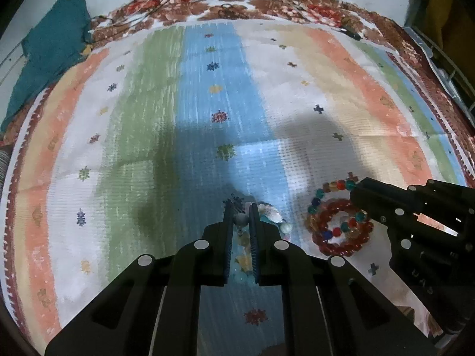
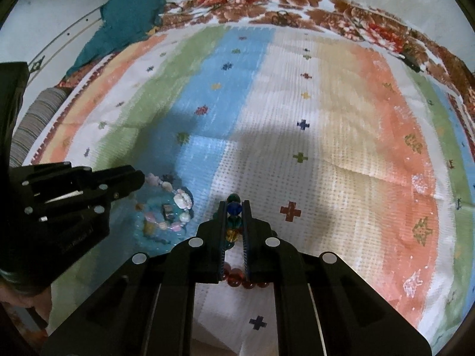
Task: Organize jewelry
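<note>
Slippage is the risk: the left gripper [image 1: 241,218] pinches one pale shell-and-pearl bead bracelet [image 2: 175,207], the right gripper [image 2: 233,212] one multicoloured glass-bead bracelet [image 1: 332,195]. Round beads could squirt from the closed fingers, or the dangling strand could snag the red bead bracelet [image 1: 341,237] on the striped woven cloth [image 1: 148,103].

The left tool [image 1: 241,207] was clamped on a pale shell-bead bracelet [image 1: 271,215] above the striped cloth [image 1: 166,103]. Just right, the right tool [image 1: 360,191] gripped a multicoloured bead bracelet [image 1: 332,187] beside a red bead bracelet [image 1: 341,247].

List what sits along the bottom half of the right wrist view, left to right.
Left tongs → pale shell bracelet → right tongs shut on the multicoloured bead bracelet → red cross on the mat.
</note>
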`<state>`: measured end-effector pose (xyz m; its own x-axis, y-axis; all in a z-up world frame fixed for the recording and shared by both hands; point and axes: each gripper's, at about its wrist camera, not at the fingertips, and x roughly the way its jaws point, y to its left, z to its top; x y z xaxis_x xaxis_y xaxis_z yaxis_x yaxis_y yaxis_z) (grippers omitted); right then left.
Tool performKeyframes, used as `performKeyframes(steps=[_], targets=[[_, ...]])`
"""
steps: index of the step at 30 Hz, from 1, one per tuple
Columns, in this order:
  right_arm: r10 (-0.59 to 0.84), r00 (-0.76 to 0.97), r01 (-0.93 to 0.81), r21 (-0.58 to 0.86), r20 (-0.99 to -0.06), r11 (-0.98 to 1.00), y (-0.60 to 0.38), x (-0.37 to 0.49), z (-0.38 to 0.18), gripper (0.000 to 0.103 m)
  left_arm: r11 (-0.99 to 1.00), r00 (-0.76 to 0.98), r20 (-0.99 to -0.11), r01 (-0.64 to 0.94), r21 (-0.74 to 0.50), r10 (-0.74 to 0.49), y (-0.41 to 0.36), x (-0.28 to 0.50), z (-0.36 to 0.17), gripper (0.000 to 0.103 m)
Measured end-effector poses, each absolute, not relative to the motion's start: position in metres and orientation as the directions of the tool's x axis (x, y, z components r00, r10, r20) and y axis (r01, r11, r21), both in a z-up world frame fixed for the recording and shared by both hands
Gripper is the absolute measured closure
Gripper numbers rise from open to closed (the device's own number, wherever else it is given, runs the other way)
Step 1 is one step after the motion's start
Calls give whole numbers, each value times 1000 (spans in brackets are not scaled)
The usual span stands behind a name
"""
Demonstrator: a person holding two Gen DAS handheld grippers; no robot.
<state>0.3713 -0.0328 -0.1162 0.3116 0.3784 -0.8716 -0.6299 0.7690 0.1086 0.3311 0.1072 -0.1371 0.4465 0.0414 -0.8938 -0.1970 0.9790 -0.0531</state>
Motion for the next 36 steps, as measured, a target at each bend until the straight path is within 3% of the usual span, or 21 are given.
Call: performKeyframes(steps=[36], targets=[[428, 496, -621, 36, -755, 783, -69, 319, -46, 93, 986, 654, -755, -153, -68, 50, 79, 275, -45, 93]])
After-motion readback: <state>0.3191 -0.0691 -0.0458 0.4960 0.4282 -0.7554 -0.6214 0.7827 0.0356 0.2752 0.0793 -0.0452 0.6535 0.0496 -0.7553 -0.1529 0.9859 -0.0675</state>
